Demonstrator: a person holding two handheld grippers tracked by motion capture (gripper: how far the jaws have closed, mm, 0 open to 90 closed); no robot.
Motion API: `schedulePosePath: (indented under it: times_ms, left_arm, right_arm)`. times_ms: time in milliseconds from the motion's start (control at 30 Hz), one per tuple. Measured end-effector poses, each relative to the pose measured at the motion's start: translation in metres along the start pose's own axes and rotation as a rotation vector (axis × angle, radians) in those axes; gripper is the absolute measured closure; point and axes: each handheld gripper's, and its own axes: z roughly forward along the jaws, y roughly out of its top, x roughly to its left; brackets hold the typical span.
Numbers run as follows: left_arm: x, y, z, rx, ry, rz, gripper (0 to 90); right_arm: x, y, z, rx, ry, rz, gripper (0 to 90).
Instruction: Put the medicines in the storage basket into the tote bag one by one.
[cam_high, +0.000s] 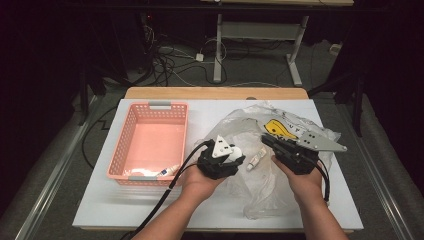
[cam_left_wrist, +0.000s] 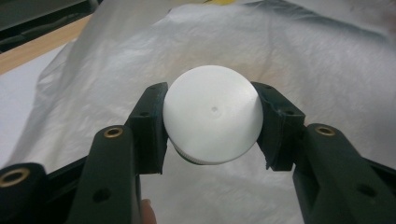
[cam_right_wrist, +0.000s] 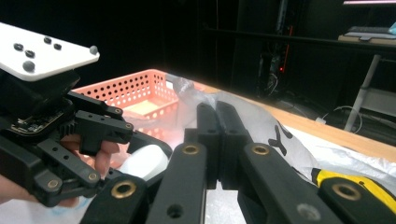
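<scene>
Bottle (cam_left_wrist: 212, 114) between left gripper (cam_left_wrist: 212, 126) pads

So the thing being handled is a small white bottle (cam_left_wrist: 212, 114) with a smooth round cap, and there's a tiny dimple in the middle of the top. A thin dark band shows just under the cap's lower edge. It's squeezed between the left gripper's (cam_left_wrist: 212, 121) jaws, cap facing that gripper's camera, held up over the crinkly clear plastic bag (cam_high: 260, 150) near the middle of the table (cam_high: 100, 200).
</scene>
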Motion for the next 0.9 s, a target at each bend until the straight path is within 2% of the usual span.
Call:
schedulePosePath:
  times_ms: [133, 233, 367, 533, 600, 800, 900]
  left_arm:
    - [-0.011, 0.005, 0.014, -0.007, -0.041, 0.009, 48.5]
    - [-0.019, 0.006, 0.031, -0.018, -0.076, -0.007, 48.4]
    - [-0.025, 0.003, 0.052, -0.013, -0.096, -0.014, 48.4]
    - [-0.029, 0.000, 0.075, 0.017, -0.093, -0.013, 48.3]
    - [-0.030, -0.001, 0.083, 0.030, -0.086, 0.010, 48.3]
    - [-0.031, -0.008, 0.099, 0.079, -0.091, 0.017, 48.2]
    - [-0.030, -0.009, 0.101, 0.071, -0.097, 0.007, 48.2]
  right_arm:
    - [0.001, -0.004, 0.001, 0.013, 0.004, -0.002, 90.0]
    - [0.002, -0.006, 0.000, 0.017, 0.009, -0.001, 90.0]
    - [0.000, -0.009, -0.006, 0.019, 0.009, -0.009, 90.0]
    - [-0.006, -0.012, -0.013, 0.015, -0.001, 0.008, 90.0]
    - [-0.006, -0.013, -0.014, 0.017, 0.002, 0.013, 90.0]
    - [-0.010, -0.015, -0.019, 0.020, -0.011, 0.015, 90.0]
    - [-0.010, -0.015, -0.020, 0.016, -0.012, 0.021, 90.0]
